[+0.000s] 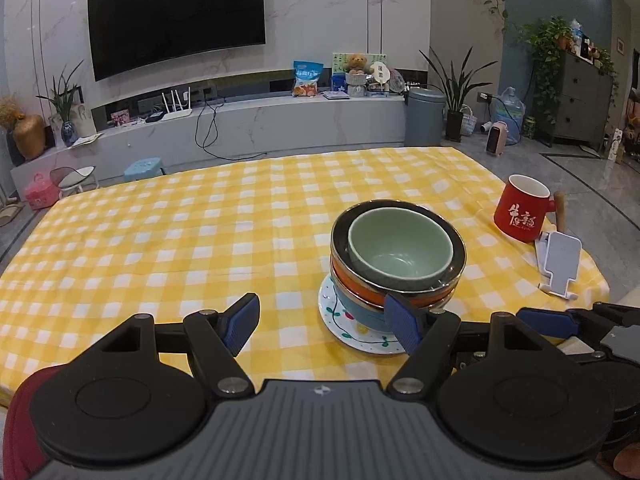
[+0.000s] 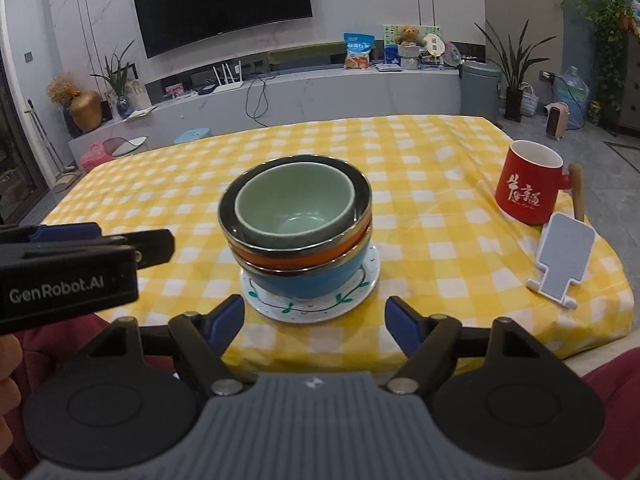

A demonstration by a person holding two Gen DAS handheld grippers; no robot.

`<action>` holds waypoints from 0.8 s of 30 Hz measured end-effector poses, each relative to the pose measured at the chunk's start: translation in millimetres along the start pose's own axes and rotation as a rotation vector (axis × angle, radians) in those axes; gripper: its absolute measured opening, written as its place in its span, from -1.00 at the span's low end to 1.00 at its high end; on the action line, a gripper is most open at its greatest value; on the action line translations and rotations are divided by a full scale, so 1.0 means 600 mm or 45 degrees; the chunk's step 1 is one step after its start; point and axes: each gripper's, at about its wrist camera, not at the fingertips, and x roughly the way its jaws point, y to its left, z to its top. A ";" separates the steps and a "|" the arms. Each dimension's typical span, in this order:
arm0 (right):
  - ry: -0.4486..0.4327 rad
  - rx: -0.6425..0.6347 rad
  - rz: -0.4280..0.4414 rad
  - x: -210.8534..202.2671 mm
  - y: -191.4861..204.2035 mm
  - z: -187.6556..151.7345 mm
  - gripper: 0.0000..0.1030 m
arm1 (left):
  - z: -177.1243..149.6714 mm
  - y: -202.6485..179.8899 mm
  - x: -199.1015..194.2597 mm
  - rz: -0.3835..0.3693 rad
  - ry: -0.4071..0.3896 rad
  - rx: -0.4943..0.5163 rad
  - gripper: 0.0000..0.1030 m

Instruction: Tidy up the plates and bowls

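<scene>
Item 1: bowl stack [image 2: 296, 232] on plate [image 2: 276, 306], mid-table, dead ahead of your right gripper [image 2: 314, 322], jaws released, empty. Your left gripper [image 1: 328, 326], also released, sits left of the stack; right nearer.

**Living room behind the worktop**

A dark television [image 1: 176, 16] hangs on a pale marbled wall [image 1: 320, 8] above a long low console [image 1: 256, 124]. Potted plants [image 1: 456, 88] flank a grey bin [image 1: 425, 116]. Grey drawers [image 1: 582, 100] stand right, on glossy grey floor tiles [image 1: 560, 176].

Dim indoor light, bowed fisheye edges
</scene>
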 end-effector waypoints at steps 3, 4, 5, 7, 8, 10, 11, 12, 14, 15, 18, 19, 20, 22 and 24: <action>-0.020 0.000 0.005 -0.003 0.001 -0.001 0.48 | -0.001 -0.003 0.000 0.007 0.005 0.015 0.63; -0.026 0.004 0.006 -0.004 0.001 -0.001 0.48 | 0.000 -0.002 0.001 0.003 0.009 0.017 0.63; -0.030 0.007 0.008 -0.004 0.001 -0.001 0.48 | -0.001 -0.003 0.001 -0.006 0.011 0.017 0.62; -0.033 0.003 0.007 -0.004 0.003 -0.001 0.48 | -0.002 -0.002 0.003 -0.016 0.016 0.007 0.62; -0.034 0.001 0.003 -0.004 0.003 -0.002 0.48 | -0.002 -0.003 0.004 -0.017 0.019 0.005 0.62; -0.030 0.003 -0.003 -0.003 0.005 -0.003 0.48 | -0.003 -0.001 0.005 -0.018 0.022 -0.004 0.62; -0.033 0.005 0.001 -0.004 0.005 -0.003 0.48 | -0.004 0.000 0.006 -0.017 0.024 -0.010 0.62; -0.036 0.005 0.004 -0.005 0.006 -0.004 0.48 | -0.003 0.001 0.006 -0.017 0.026 -0.012 0.62; -0.038 -0.001 0.001 -0.005 0.008 -0.005 0.48 | -0.003 0.002 0.007 -0.014 0.029 -0.013 0.62; -0.041 -0.004 -0.002 -0.005 0.008 -0.005 0.48 | -0.003 0.002 0.007 -0.010 0.031 -0.012 0.62; -0.037 -0.006 -0.012 -0.005 0.009 -0.006 0.48 | -0.004 -0.001 0.007 -0.004 0.029 -0.006 0.62; -0.036 -0.006 -0.012 -0.005 0.008 -0.006 0.48 | -0.004 -0.001 0.008 -0.006 0.032 -0.007 0.62; -0.034 -0.007 -0.012 -0.005 0.009 -0.006 0.48 | -0.004 -0.001 0.008 -0.005 0.037 -0.008 0.62; -0.033 -0.007 -0.019 -0.004 0.009 -0.007 0.48 | -0.005 -0.001 0.009 0.003 0.043 -0.011 0.62; -0.029 -0.006 -0.020 -0.002 0.008 -0.008 0.48 | -0.006 -0.002 0.009 0.011 0.047 -0.009 0.62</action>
